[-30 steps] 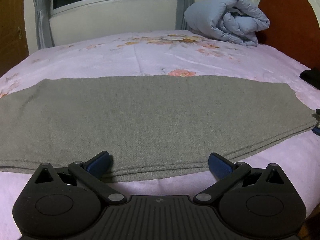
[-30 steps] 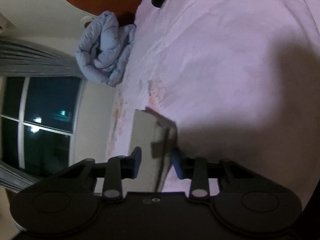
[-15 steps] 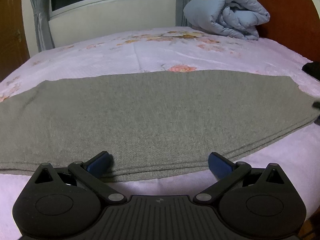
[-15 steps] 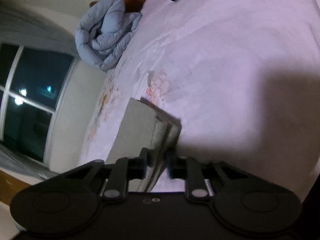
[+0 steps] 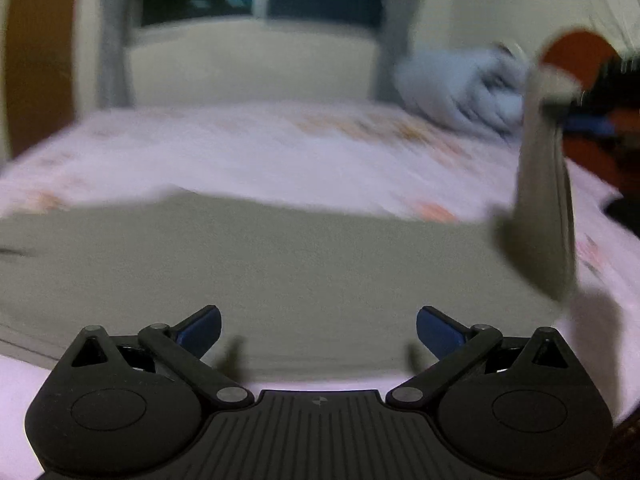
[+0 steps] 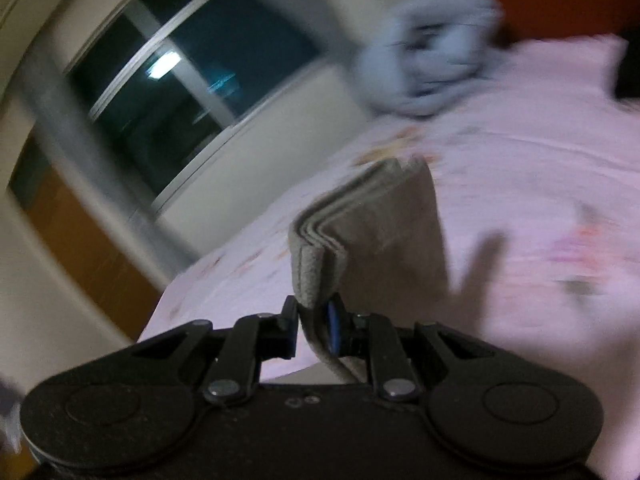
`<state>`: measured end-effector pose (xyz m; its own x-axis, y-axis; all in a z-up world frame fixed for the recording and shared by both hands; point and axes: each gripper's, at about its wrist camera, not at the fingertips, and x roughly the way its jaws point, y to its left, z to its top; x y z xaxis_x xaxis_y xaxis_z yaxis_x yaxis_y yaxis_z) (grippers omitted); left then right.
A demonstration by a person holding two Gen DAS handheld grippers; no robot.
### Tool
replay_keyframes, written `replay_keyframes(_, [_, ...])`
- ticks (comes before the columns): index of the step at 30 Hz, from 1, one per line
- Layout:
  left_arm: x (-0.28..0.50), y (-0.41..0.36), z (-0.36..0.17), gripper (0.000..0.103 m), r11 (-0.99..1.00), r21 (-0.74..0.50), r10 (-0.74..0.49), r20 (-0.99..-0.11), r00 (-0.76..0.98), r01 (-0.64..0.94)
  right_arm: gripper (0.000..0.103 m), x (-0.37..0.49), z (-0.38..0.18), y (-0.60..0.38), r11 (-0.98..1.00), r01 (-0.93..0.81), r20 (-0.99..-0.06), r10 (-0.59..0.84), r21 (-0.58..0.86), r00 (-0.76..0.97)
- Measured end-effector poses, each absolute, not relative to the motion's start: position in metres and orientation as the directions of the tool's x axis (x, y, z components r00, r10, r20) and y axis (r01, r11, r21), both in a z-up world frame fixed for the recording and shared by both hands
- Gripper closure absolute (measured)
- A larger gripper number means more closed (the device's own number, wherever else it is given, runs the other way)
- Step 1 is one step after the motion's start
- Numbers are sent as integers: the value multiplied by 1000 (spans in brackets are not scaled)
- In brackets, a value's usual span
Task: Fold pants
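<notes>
Right tool (image 6: 313,320) clenched on lifted pants (image 6: 372,232) end, left tool (image 5: 319,330) released; quilt (image 5: 460,92) beyond.

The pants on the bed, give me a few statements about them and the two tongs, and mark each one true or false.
1. The right tongs are shut on one end of the grey pants. True.
2. The left tongs grip the pants too. False: they stand wide open with nothing between the pads.
3. One end of the pants is lifted above the bed. True.
4. The pants are fully off the bed. False: most of the cloth lies flat on the pink sheet.
5. A rolled blue quilt sits near the headboard. True.
6. The pants are blue denim. False: they are grey.
</notes>
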<state>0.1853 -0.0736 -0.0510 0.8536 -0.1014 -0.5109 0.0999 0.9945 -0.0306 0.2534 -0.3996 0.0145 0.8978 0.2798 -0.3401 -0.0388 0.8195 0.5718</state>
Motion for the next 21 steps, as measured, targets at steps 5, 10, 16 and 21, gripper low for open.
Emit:
replay_keyframes(5, [176, 77, -25, 0, 990, -51, 88, -482, 872, -129, 93, 282, -23, -242, 851, -225, -397, 435, 475, 808])
replay_keyframes(10, [163, 144, -36, 0, 963, -152, 115, -521, 846, -225, 87, 266, -87, -152, 846, -339, -542, 526, 412, 655])
replay_keyframes(16, [171, 102, -66, 1, 965, -243, -48, -543, 838, -102, 82, 257, -58, -223, 885, -205, -485, 408, 417, 774])
replay_keyframes(21, [195, 46, -74, 18, 958, -286, -172, -548, 818, 10, 80, 248, -40, -283, 901, -100, -445, 302, 422, 843])
